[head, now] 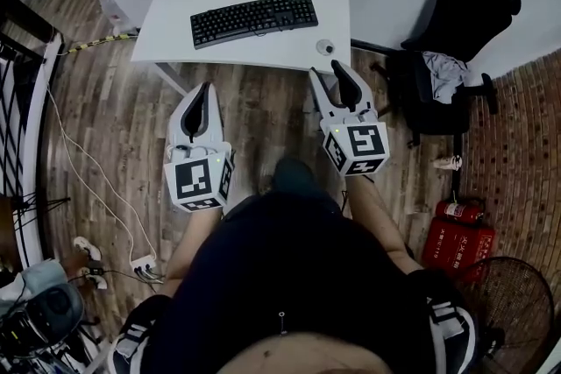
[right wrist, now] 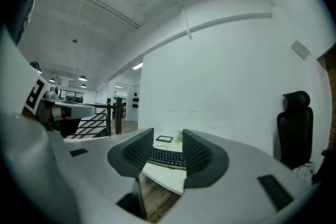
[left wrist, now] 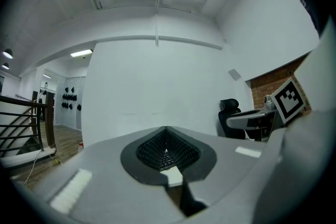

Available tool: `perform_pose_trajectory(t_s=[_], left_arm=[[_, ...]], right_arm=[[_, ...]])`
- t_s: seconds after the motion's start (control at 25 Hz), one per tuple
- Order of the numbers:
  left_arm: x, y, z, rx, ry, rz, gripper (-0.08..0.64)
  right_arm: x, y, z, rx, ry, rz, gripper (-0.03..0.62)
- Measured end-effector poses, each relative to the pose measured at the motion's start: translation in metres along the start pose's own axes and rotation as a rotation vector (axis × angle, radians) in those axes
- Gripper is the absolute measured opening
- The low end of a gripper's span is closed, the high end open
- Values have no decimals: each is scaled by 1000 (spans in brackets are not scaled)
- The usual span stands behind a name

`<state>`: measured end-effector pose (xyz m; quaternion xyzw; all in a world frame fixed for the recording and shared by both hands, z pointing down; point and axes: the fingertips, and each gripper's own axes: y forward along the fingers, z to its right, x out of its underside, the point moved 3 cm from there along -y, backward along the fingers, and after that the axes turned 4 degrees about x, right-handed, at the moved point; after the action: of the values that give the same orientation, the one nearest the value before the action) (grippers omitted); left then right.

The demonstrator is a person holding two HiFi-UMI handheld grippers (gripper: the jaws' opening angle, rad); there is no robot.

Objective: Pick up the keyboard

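Ahead of both grippers, on a white table (head: 171, 13), lay the keyboard (head: 254, 20). Its long axis ran crosswise to the line along which the tools pointed, with the right end turned slightly away. Neither gripper touched it.

The right gripper (head: 333, 73) stood nearer, its tips at the table's near edge, just beside a small round object (head: 325, 47). Its jaws were spread with nothing between them; in the right gripper view the keyboard showed through the gap, beyond the table edge. The left gripper (head: 207, 90) stood short of the table, over the plank floor (head: 114, 127). Its jaws were pressed together and empty.

The keyboard was a flat, black, rigid-looking slab with raised keys, and it appeared wider than the open jaws. A grip across its short dimension at one end was judged the likely approach. The jaw pads (right wrist: 197, 152) were dark and ribbed. The tabletop was smooth and matte.
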<state>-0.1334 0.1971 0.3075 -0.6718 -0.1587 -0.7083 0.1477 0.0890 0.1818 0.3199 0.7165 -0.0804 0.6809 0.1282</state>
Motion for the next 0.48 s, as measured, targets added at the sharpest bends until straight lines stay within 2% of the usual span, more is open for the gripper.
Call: perform_pose_trajectory(t_s=[0.28, 0.48], left_arm=[[7, 29, -10, 4, -12, 5, 11], [16, 70, -21, 8, -14, 0, 11]], right_arm=[[5, 29, 19, 22, 6, 6, 158], [15, 69, 42, 30, 9, -3, 159]])
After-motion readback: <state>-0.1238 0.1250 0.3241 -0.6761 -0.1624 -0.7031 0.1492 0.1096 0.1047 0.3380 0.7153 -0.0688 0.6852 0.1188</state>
